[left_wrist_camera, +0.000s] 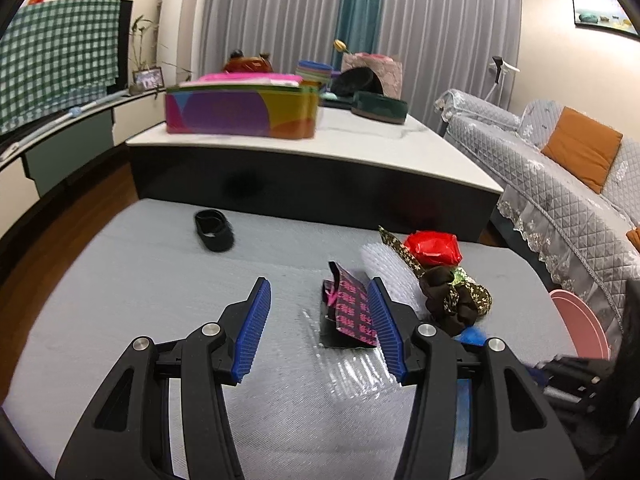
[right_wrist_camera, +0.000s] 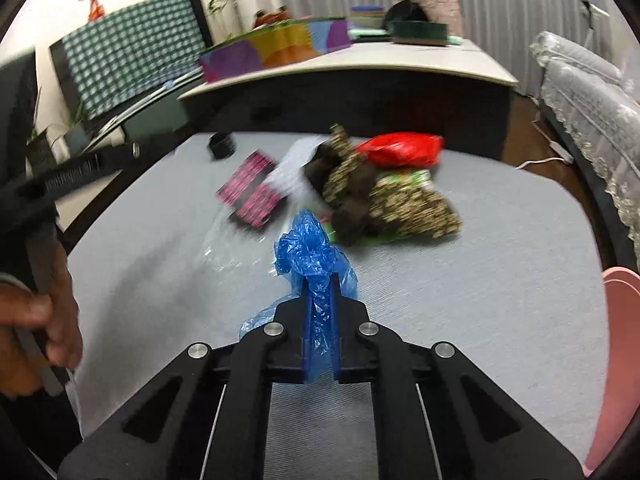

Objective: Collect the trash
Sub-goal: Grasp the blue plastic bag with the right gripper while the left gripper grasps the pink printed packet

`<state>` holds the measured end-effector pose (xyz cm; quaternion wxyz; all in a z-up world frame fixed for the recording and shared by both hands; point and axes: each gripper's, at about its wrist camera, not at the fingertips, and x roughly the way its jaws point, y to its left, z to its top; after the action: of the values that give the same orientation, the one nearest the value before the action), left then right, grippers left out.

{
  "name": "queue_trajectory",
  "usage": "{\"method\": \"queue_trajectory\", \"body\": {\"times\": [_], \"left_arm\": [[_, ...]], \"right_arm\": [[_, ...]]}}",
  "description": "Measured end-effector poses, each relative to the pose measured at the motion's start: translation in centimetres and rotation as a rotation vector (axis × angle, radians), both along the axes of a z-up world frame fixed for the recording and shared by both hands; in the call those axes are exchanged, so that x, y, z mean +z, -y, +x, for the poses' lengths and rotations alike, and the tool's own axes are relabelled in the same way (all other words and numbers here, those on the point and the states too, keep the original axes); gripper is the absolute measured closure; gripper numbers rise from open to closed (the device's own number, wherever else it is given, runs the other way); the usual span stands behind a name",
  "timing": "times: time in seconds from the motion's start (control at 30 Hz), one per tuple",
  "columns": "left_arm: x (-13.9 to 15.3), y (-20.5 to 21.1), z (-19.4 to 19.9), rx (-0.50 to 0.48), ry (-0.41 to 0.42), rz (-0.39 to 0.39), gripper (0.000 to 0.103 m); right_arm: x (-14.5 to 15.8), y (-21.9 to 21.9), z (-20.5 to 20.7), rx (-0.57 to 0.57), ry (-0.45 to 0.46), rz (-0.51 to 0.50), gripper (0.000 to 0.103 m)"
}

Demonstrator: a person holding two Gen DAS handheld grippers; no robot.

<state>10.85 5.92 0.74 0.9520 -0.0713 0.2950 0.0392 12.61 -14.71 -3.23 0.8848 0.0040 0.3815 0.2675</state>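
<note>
My right gripper (right_wrist_camera: 320, 280) is shut on a crumpled blue plastic bag (right_wrist_camera: 310, 252), held just above the grey mat (right_wrist_camera: 500, 280). My left gripper (left_wrist_camera: 320, 300) is open and empty; its right finger touches a black-and-pink patterned packet (left_wrist_camera: 354, 312) lying on clear bubble wrap (left_wrist_camera: 352, 372). Past it lie a dark floral cloth bundle (left_wrist_camera: 456, 300) and a red plastic bag (left_wrist_camera: 434, 248). The right wrist view shows the same packet (right_wrist_camera: 252, 196), bundle (right_wrist_camera: 384, 196) and red bag (right_wrist_camera: 400, 148) ahead of the blue bag. A black band (left_wrist_camera: 214, 230) lies far left.
A pink bin (right_wrist_camera: 616, 360) stands at the mat's right edge, also in the left wrist view (left_wrist_camera: 580, 320). Behind the mat is a low white-topped table (left_wrist_camera: 360, 148) with a colourful box (left_wrist_camera: 240, 110). A grey sofa (left_wrist_camera: 560, 168) is at the right.
</note>
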Motion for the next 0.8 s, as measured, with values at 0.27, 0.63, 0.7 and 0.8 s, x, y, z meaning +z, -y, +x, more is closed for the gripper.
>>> {"method": "queue_trajectory", "body": {"times": [0.27, 0.63, 0.7, 0.8], "left_arm": [[-2.8, 0.6, 3.8, -0.031, -0.12, -0.049, 0.053], [-5.3, 1.0, 5.5, -0.047, -0.189, -0.126, 0.073], [-5.2, 1.1, 5.4, -0.054, -0.19, -0.128, 0.083], [-4.7, 1.4, 4.9, -0.071, -0.175, -0.131, 0.092]], "right_arm": [[0.4, 2.3, 1.9, -0.062, 0.015, 0.016, 0.096], [1.1, 3.9, 2.2, -0.096, 0.056, 0.016, 0.096], [1.2, 4.4, 2.3, -0.109, 0.06, 0.017, 0.096], [1.5, 5.0, 2.3, -0.125, 0.069, 0.023, 0.096]]}}
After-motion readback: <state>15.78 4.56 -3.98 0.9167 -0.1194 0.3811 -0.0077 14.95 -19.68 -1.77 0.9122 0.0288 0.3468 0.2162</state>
